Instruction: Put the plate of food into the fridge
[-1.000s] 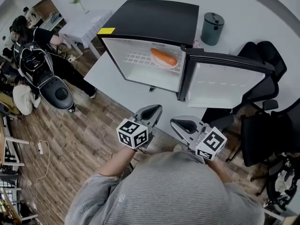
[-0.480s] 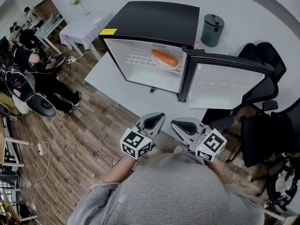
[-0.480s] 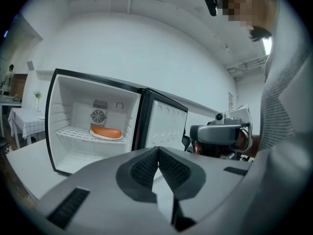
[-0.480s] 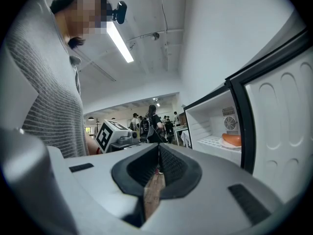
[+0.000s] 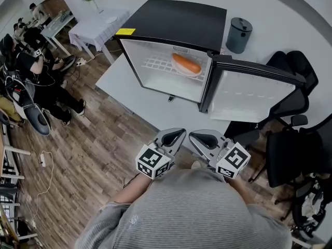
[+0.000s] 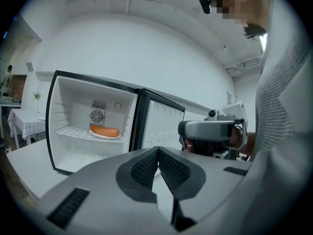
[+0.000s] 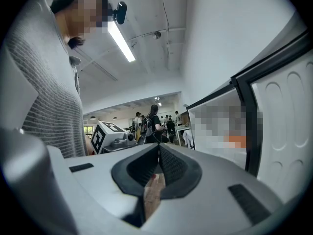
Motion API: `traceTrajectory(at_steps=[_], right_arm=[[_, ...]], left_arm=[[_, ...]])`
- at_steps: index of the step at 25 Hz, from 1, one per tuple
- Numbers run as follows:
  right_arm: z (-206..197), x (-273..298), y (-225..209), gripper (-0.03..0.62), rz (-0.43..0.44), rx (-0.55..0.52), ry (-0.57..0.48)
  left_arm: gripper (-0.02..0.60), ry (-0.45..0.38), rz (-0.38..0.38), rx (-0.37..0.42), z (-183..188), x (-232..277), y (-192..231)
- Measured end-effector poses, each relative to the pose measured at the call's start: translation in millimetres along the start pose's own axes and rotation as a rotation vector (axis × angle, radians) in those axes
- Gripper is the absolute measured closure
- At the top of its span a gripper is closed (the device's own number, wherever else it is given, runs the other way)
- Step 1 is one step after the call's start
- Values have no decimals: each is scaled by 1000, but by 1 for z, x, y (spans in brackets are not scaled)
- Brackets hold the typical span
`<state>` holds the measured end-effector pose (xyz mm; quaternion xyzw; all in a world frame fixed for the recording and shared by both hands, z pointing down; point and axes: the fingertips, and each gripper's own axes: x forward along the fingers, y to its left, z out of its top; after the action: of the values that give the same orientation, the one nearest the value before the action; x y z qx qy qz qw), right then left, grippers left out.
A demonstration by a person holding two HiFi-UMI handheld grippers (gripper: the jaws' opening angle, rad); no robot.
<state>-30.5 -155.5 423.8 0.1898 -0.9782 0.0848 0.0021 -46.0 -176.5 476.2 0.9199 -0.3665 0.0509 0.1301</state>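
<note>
Bench (image 5: 118, 81) ahead of both tools, well apart. Fridge (image 5: 176, 19) on bench, open; door (image 5: 254, 95) swung out ahead of right tool (image 5: 203, 138). Plate (image 6: 115, 137) with food (image 6: 103, 130) on wire shelf (image 6: 71, 131) inside fridge, far ahead of left tool (image 5: 174, 137). Left tool clenched, empty. Right tool just beside it, clenched, empty.

The right gripper (image 7: 159, 150) has its jaws pressed together, nothing in them, just a sliver of wood floor (image 7: 152, 196) showing below. Open fridge door (image 7: 286, 131) on the right, white inside with a black edge, a marker cube (image 7: 103, 134) off to the left, a few people (image 7: 152, 119) standing way back, strip light (image 7: 121, 40) overhead.
</note>
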Motion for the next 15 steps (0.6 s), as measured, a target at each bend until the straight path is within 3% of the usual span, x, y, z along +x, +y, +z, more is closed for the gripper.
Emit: traceTrajectory(at_steps=[15], right_arm=[[-3,-9,-3,580,-28,-6,13]], left_arm=[[571,15,-1,-18,-1,8,-5]])
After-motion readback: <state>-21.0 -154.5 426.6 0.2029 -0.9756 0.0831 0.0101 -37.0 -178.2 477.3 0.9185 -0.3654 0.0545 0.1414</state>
